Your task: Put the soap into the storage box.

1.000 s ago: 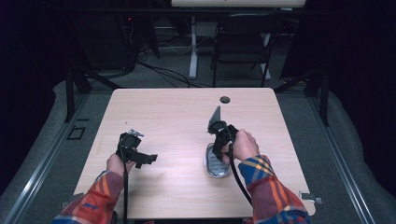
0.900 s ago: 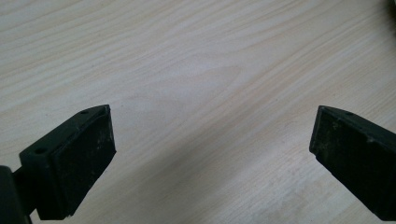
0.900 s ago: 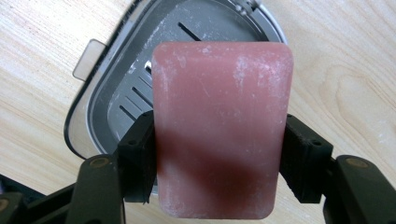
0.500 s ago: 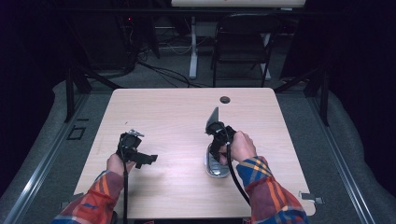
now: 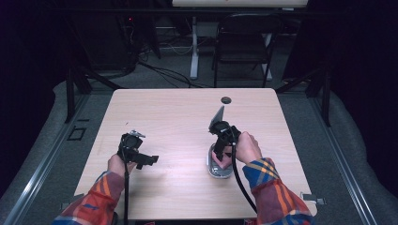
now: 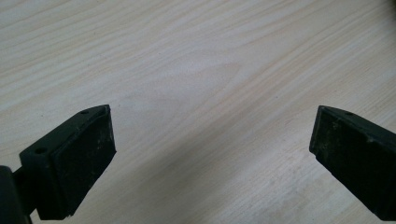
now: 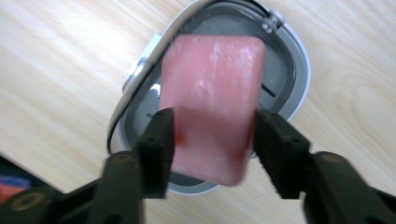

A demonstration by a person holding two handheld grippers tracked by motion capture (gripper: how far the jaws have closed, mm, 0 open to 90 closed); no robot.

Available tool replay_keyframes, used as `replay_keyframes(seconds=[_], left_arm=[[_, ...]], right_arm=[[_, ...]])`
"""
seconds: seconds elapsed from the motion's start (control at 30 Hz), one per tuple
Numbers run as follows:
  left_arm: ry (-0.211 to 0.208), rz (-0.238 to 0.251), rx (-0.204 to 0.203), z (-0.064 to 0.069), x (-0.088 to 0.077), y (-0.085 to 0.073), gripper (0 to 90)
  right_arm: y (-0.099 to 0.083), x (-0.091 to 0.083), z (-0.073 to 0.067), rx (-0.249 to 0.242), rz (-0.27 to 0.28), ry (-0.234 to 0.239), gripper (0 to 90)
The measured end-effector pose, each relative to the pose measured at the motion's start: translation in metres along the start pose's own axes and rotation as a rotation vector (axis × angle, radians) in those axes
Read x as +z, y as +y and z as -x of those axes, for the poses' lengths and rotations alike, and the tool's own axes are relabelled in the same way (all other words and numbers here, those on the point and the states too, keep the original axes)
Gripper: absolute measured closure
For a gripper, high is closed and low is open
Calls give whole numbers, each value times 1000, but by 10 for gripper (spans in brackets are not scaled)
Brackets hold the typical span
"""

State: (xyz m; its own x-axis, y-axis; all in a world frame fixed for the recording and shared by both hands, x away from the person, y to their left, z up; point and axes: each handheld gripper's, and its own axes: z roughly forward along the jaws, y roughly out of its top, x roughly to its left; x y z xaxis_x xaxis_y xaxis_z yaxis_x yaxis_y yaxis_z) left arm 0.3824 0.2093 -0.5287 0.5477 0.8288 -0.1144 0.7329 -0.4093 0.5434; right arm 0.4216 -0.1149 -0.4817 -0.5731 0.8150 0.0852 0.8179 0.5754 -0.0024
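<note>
Over the grey dish (image 7: 294, 74) on the table (image 5: 178, 112): right gripper (image 7: 210, 140), jaws pressed on both sides of the pink soap bar (image 7: 212, 102), squeezed so as not to drop. Held just above the dish, maybe touching it; hard to tell. Probably going in or coming out. Off to the side, left gripper (image 6: 210, 154), jaws wide apart, holding nothing, waiting over bare wood.

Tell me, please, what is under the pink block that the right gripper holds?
Under the pink block, held by the right gripper, an oval grey metal dish lies on the wooden table. The block covers the middle of the dish, so anything lying there is hidden.
</note>
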Motion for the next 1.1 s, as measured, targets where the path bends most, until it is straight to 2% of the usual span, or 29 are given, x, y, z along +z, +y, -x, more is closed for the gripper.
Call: replay_keyframes(seconds=[0.07,0.13,0.2,0.27,0.37,0.43,0.47,0.5,0.57,0.63,0.7,0.77,0.83,0.9,0.97,1.03,1.1], left_arm=[[-1,-2,1,0,0,0,2],[0,-2,2,0,0,0,2],[2,-3,3,0,0,0,2],[1,-3,2,0,0,0,2],[-2,-4,3,0,1,0,2],[-4,-3,2,0,1,0,2],[-5,-2,1,0,1,0,2],[-5,-2,1,0,1,0,2],[-5,-1,-3,0,1,0,2],[-4,0,0,0,1,0,2],[-3,0,-1,0,0,0,2],[-3,2,-7,0,0,0,2],[-3,1,-2,0,0,0,2],[-2,1,-2,0,0,0,2],[-1,2,-6,0,0,0,1],[0,2,-6,0,0,0,2],[-1,2,-9,1,0,0,2]], right_arm=[[-2,-3,0,-24,10,19,518],[-4,-6,-1,-33,26,4,521],[-7,-8,-2,-22,55,6,521],[-8,-11,-1,-37,56,-4,518],[-13,-18,3,-38,106,-20,502],[-15,-18,4,-26,116,-12,499],[-17,-21,6,-33,118,-23,487],[-21,-22,10,-18,143,-28,452],[-23,-23,11,-8,151,-28,436],[-29,-27,16,-6,180,-48,397],[-39,-30,22,2,206,-71,312],[-42,-31,25,-1,201,-76,289],[-50,-32,29,11,217,-86,253],[-63,-31,37,13,212,-84,196],[-66,-31,38,12,207,-86,186],[-75,-30,44,12,204,-93,142],[-83,-29,48,19,212,-98,136]])
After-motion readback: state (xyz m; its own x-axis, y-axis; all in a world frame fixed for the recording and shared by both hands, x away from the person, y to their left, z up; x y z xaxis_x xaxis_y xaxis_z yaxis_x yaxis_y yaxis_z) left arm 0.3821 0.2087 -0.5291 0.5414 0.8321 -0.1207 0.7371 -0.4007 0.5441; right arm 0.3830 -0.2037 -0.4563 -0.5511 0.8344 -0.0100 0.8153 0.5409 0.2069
